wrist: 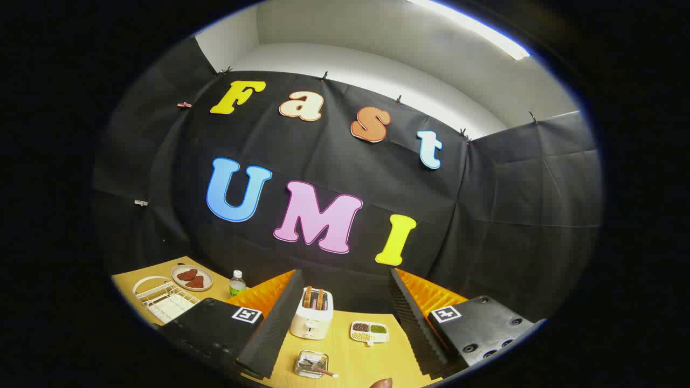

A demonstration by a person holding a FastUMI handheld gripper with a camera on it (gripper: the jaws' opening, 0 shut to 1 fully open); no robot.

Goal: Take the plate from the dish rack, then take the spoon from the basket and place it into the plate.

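Yellow table (345,355); gripper (345,323) spread around toaster (311,318); no legible labels.

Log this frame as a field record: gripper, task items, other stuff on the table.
gripper: gripper open, fingers spread wide, holding nothing
dish rack: white wire dish rack beyond the left finger, a white plate lying in it
basket: small clear basket between the fingers, spoon inside
toaster: white toaster just beyond the basket, two slices in its slots
divided dish: white divided dish right of the toaster, three kinds of beans or grains
second plate: second plate behind the rack, two red-brown pieces on it
bottle: bottle right of that plate
task state: not started
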